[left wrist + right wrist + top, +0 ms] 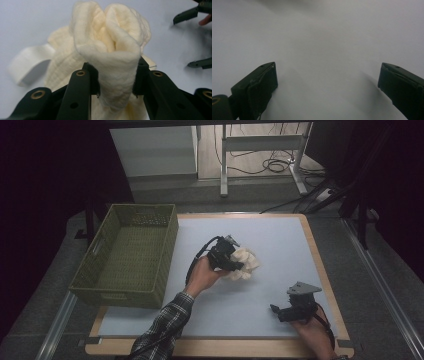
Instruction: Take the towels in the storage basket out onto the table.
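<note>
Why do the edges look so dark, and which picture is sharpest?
High view: light falls on the table, the room around is near black. Left gripper view: the cloth is sharp, its tongs soft. Right gripper view: hazy grey, tongs dim.
</note>
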{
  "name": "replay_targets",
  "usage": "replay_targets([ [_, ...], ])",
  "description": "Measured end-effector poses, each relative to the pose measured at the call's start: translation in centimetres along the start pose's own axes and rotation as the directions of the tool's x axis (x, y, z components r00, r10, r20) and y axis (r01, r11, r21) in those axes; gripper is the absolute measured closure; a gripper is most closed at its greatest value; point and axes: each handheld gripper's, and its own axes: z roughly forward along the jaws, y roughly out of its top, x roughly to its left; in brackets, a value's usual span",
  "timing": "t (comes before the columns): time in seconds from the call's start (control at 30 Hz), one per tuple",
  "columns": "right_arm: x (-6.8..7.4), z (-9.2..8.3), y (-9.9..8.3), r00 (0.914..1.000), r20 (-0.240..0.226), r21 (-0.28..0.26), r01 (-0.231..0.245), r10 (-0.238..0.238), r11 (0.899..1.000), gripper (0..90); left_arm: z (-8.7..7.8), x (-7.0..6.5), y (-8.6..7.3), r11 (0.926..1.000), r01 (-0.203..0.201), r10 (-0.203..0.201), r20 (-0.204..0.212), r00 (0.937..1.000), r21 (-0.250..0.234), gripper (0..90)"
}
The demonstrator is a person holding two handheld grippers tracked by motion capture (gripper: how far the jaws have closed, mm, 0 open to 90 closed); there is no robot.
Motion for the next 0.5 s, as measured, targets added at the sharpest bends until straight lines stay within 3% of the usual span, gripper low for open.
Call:
replay_targets([
  [0.2, 0.0, 0.0, 0.0, 1.0, -0.001, 0.002, -0.001, 0.001, 1.0, 2.6, 1.7, -0.6, -1.6, 0.9997, -0.012, 0.012, 0.034, 0.9993, 0.021, 62.5],
  [0.33, 0.0, 0.0, 0.0, 1.0, 0.0, 0.003, 0.0, 0.0, 1.0, 2.6, 2.7, -1.2, -2.5, 0.9996, -0.011, 0.01, 0.054, 0.9985, 0.027, 46.8],
  [0.4, 0.0, 0.0, 0.0, 1.0, 0.0, 0.003, 0.0, 0.0, 1.0, 2.6, 2.7, -1.2, -2.7, 0.9998, -0.007, 0.006, 0.061, 0.9981, 0.02, 34.3],
  [0.5, -0.1, 0.0, 0.0, 1.0, -0.002, 0.004, -0.002, 0.002, 1.0, 2.6, 2.3, -1.5, -2.9, 0.9999, -0.011, 0.011, 0.069, 0.9975, -0.001, 28.3],
])
